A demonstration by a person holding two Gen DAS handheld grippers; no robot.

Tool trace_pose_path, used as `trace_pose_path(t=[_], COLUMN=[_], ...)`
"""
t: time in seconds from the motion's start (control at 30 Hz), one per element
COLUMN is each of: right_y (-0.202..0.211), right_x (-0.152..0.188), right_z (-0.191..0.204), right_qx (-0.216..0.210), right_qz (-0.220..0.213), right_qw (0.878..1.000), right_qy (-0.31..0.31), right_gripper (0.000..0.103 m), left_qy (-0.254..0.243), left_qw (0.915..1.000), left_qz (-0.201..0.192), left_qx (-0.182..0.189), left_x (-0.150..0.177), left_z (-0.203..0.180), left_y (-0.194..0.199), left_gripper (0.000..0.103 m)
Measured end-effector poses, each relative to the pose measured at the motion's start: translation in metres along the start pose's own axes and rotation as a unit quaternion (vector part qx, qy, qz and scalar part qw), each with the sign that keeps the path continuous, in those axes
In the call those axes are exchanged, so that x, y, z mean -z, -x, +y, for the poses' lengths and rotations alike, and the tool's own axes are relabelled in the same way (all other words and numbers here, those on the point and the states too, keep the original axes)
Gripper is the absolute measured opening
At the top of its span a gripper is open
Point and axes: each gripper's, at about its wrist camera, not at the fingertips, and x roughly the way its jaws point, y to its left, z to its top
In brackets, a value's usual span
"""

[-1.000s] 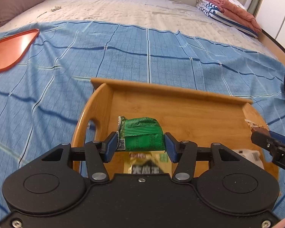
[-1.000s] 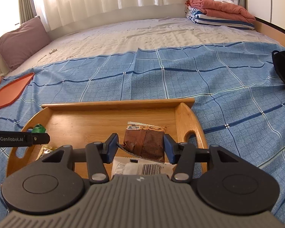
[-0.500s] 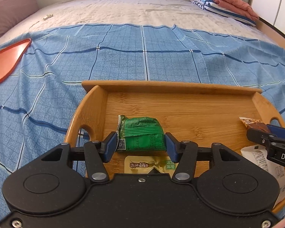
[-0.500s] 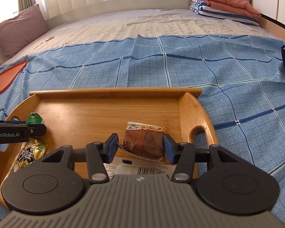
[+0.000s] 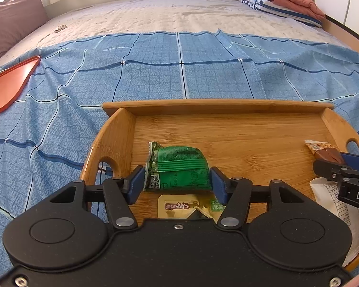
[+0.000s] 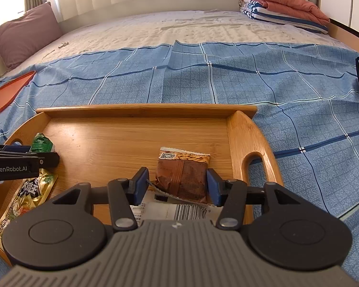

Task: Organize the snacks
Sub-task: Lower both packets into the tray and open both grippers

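The left gripper (image 5: 177,181) pinches a green snack bag (image 5: 179,169) in its jaws, over the wooden tray's (image 5: 215,106) left end; the right gripper (image 6: 177,184) pinches a brown snack bag (image 6: 183,179) near the tray's right handle, probably to sort them into the tray.

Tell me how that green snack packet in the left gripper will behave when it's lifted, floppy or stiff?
The green packet looks puffy and crinkled, so probably light and soft rather than stiff. Its free sealed edge curls upward, so it may flop. The left gripper pinches it across the width; the glossy film could slip if loosened.
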Motion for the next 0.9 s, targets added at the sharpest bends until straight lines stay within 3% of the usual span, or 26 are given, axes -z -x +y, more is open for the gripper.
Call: trace_pose_path(t=[0.03,0.07,0.2,0.33,0.57,0.9], right_y=[0.001,0.003,0.014,0.033,0.085,0.169], right_x=[0.000,0.000,0.000,-0.004,-0.002,0.025], right_z=[0.000,-0.002,-0.004,-0.003,0.005,0.022], right_qx=[0.002,0.001,-0.005,-0.005,-0.019,-0.035], right_qz=[-0.002,-0.004,-0.013,-0.024,-0.053,-0.084], right_qw=[1.000,1.000,1.000,1.000,0.998,0.996], right_qy=[-0.003,-0.007,-0.016,-0.015,-0.009,0.007], right_gripper=[0.069,0.071,0.076,0.078,0.084,0.086], left_qy=[0.001,0.004,0.001,-0.008,-0.020,-0.024], left_qw=[1.0000,1.0000,1.0000,0.9998,0.9987,0.9958], left_qz=[0.001,0.002,-0.009,-0.020,-0.045,-0.081], left_qx=[0.000,0.002,-0.002,-0.003,0.007,0.034], left_x=[0.000,0.001,0.003,0.004,0.022,0.068], left_z=[0.000,0.000,0.001,0.003,0.006,0.007], left_y=[0.000,0.001,0.014,0.037,0.096,0.201], left_gripper=[0.063,0.065,0.079,0.085,0.090,0.093])
